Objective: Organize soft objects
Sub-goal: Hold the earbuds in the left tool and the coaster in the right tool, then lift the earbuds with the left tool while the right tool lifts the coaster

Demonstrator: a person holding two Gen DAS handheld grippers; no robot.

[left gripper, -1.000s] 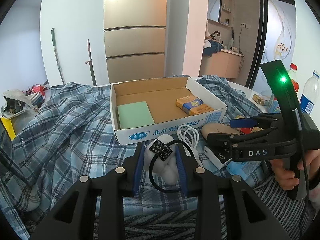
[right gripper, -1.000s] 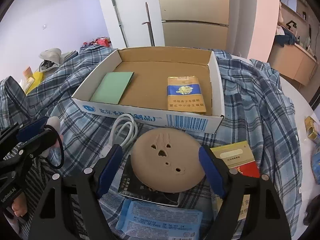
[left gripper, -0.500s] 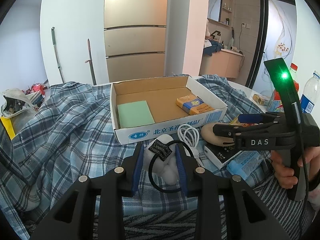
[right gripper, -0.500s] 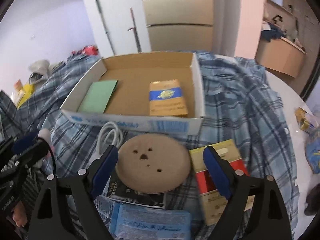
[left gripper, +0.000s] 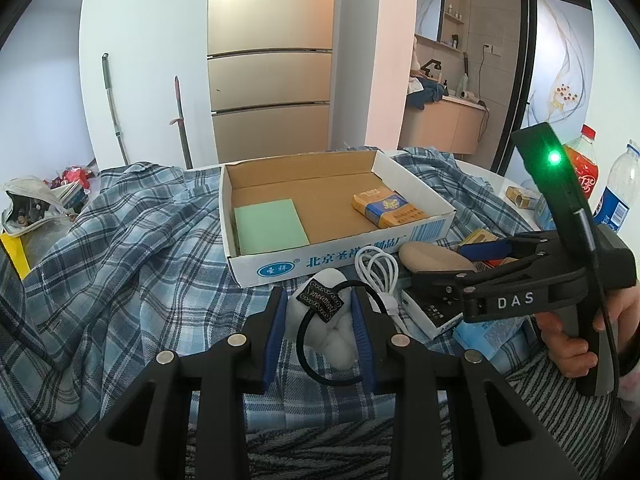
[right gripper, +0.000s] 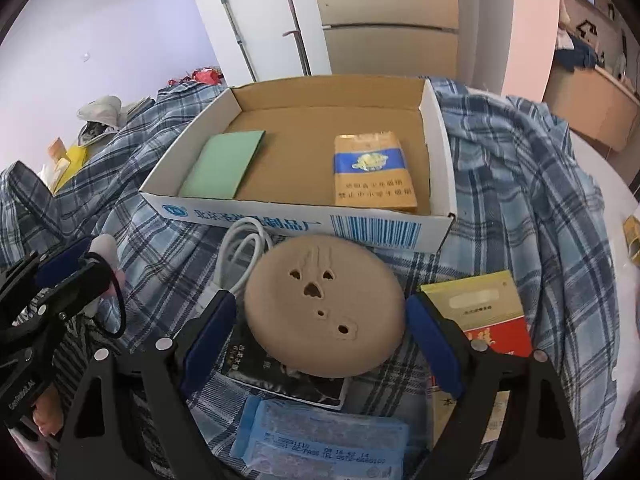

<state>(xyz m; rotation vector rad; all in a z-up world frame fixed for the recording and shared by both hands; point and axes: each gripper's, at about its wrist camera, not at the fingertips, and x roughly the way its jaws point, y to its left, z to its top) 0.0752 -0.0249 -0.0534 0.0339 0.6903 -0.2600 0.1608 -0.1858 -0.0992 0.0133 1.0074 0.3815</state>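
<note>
My left gripper [left gripper: 318, 300] is shut on a small white plush [left gripper: 336, 340] with a black tag and a black elastic loop, just in front of the cardboard box [left gripper: 412, 196]. My right gripper [right gripper: 320, 304] is open around a round tan soft disc [right gripper: 340, 272] with small holes. Both blue pads [right gripper: 208, 332] stand a little clear of its rim. The disc lies on a black booklet [right gripper: 280, 376]. In the left wrist view the right gripper [left gripper: 448, 264] hovers over the disc [left gripper: 432, 256]. The left gripper [right gripper: 68, 268] shows at the left edge of the right wrist view.
The box holds a green pad [right gripper: 224, 164] and a yellow-blue pack [right gripper: 372, 172]. A white cable [left gripper: 376, 268], a blue tissue packet [right gripper: 320, 440] and a red-yellow pack [right gripper: 480, 312] lie on the plaid cloth [left gripper: 120, 248]. Bottles [left gripper: 584, 168] stand at the right.
The right gripper's jaws have widened, so its pads now stand off the disc. Its view has shifted slightly. The left gripper and plush have not moved.
</note>
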